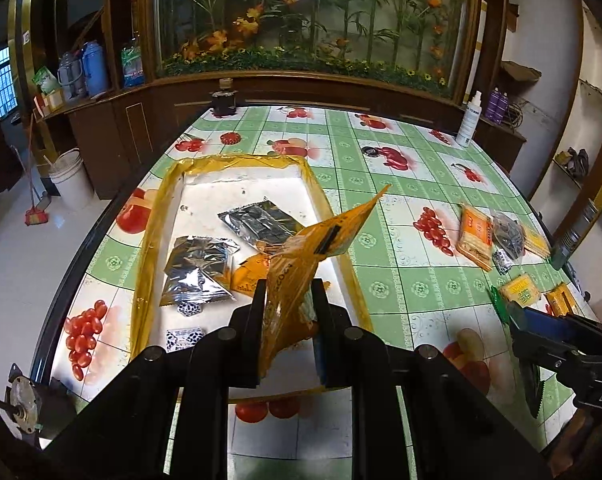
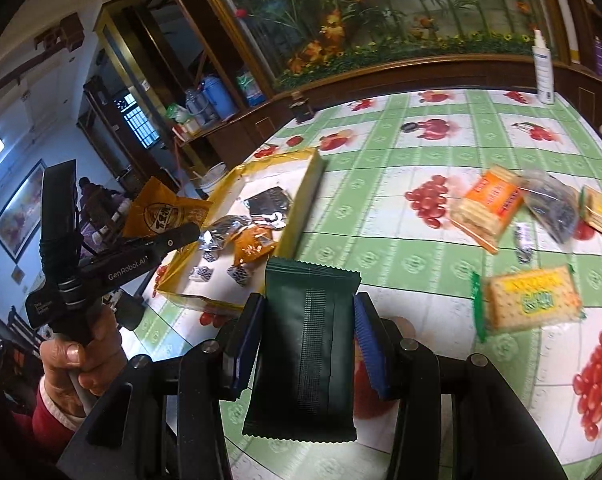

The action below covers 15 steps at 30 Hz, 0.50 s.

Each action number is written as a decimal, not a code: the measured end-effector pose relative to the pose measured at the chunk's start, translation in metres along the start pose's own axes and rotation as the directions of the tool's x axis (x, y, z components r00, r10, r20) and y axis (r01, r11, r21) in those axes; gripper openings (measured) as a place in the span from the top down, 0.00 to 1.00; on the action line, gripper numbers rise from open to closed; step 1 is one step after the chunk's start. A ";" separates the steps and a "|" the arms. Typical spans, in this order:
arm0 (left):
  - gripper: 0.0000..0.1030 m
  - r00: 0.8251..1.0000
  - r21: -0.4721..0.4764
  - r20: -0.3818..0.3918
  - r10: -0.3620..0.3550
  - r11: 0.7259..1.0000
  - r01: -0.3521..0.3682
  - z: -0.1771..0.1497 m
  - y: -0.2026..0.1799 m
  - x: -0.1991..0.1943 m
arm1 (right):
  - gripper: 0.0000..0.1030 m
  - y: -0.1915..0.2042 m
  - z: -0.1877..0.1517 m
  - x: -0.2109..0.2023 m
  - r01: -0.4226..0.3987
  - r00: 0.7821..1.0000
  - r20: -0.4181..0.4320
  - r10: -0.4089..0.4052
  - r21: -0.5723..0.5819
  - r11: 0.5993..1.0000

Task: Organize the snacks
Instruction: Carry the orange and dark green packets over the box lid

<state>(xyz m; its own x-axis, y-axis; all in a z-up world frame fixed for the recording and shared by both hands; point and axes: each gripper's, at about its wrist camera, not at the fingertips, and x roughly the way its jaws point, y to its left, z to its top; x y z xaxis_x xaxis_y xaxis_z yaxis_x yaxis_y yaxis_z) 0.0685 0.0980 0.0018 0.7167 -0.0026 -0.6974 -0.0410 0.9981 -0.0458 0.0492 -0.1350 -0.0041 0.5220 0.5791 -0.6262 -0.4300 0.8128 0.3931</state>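
A table [image 1: 381, 160] under a green-checked fruit-print cloth carries everything. Toward its left side lies a shallow yellow-rimmed tray [image 1: 157, 216], holding silver foil packets [image 1: 199, 264], an orange sachet [image 2: 253, 244] and small black-and-white candies [image 2: 201, 273]. Along the table's right edge lie cracker packs: an orange one [image 2: 489, 200], a yellow-labelled one [image 2: 533, 296], and beside them a clear bag of dark seeds [image 2: 553, 204]. A white spray bottle [image 1: 471, 120] stands at the far right corner. The left gripper [image 1: 289, 292] is clenched on an orange snack bag [image 1: 301, 256], held above the tray's near right part. The right gripper [image 2: 307, 312] grasps a dark green packet [image 2: 305, 344] above the table's near edge.
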 end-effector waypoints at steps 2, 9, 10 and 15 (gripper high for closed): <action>0.85 1.000 -0.013 -0.002 0.003 1.000 -0.003 0.000 0.007 0.001 | 0.55 0.006 0.005 0.006 -0.009 1.000 -0.004 0.009 -0.012 1.000; 0.85 1.000 -0.057 -0.012 0.027 0.998 -0.027 -0.001 0.031 0.006 | 0.55 0.027 0.022 0.029 -0.055 0.998 -0.020 0.054 -0.048 0.997; 0.85 0.999 -0.065 -0.014 0.029 0.997 -0.030 -0.002 0.036 0.008 | 0.55 0.030 0.024 0.033 -0.062 0.998 -0.023 0.061 -0.052 0.997; 0.85 0.999 -0.105 -0.042 0.024 0.994 -0.028 -0.002 0.053 0.017 | 0.55 0.041 0.038 0.060 -0.105 0.994 -0.044 0.102 -0.054 0.993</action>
<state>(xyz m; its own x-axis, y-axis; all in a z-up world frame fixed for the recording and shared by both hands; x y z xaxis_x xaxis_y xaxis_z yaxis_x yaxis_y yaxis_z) 0.0771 0.1507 -0.0140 0.6856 0.0183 -0.7277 -0.1340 0.9858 -0.1014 0.0908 -0.0645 0.0004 0.4420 0.6557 -0.6121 -0.5212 0.7431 0.4196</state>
